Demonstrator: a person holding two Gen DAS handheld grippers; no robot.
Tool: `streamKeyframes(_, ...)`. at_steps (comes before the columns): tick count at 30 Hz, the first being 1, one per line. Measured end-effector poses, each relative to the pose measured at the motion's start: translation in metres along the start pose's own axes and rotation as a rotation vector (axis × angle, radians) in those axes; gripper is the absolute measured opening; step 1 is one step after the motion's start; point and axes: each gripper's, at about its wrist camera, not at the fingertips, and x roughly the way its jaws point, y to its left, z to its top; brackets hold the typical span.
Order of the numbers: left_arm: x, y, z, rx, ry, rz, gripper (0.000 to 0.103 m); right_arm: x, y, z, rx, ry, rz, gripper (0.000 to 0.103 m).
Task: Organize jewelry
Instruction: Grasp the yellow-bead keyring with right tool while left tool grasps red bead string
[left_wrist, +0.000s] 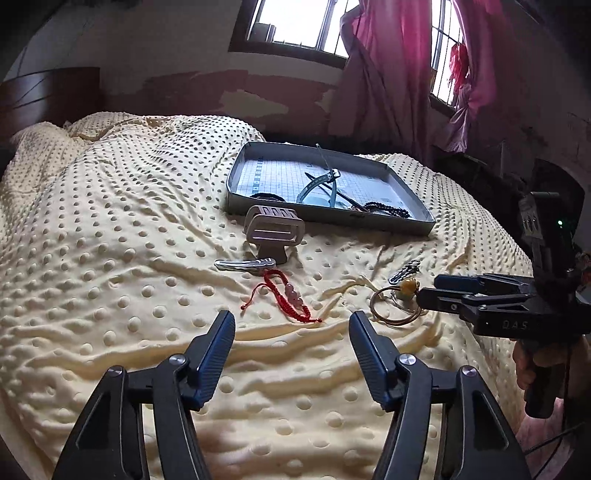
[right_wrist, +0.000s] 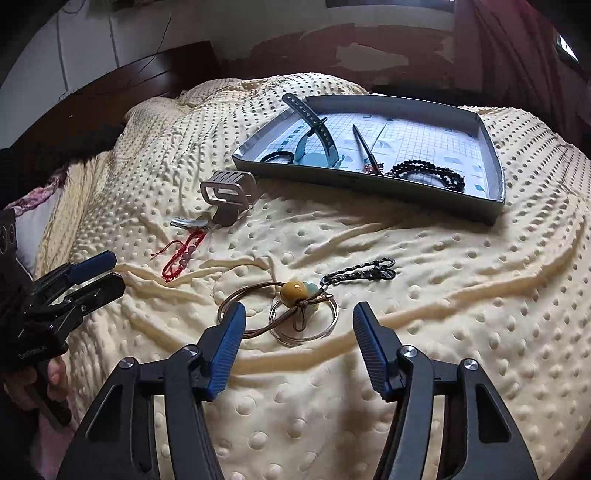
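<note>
OK, we have both tongs wide open, empty: left gripper (left_wrist: 291, 321) above the red bracelet (left_wrist: 286, 295), right gripper (right_wrist: 299, 314) straddling the bead keyring (right_wrist: 295, 306); tray (right_wrist: 491, 177) beyond.

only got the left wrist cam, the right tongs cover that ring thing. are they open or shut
Observer: Open. The right tongs are spread wide and hold nothing.
Operator: where's the bead piece
Observer: The amber bead lies on the blanket just beyond the tips, roughly centred on the gap.
Operator: whats tied to it
Observer: A brown cord loop and a key ring. The left tip overlaps the loop in this view.
</note>
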Motion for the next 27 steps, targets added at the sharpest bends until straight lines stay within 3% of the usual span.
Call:
streamKeyframes(4, 0.011, 0.000, 0.003, 0.003, 0.026, -0.031, 0.055, 0.005, 0.005, 0.006, -0.065, -0.006, -0.014, 0.037)
streamKeyframes(9, 0.028, 0.003, 0.005, -0.024, 0.067, -0.030, 0.055, 0.009, 0.001, 0.009, -0.087, 0.010, -0.030, 0.032)
streamKeyframes(16, 0.049, -0.005, 0.010, 0.015, 0.102, -0.005, 0.055, 0.010, 0.001, 0.009, -0.080, 0.012, -0.023, 0.032)
streamKeyframes(27, 0.068, 0.001, 0.017, 0.004, 0.151, 0.004, 0.034, 0.021, 0.007, 0.009, -0.096, 0.031, -0.056, 0.031)
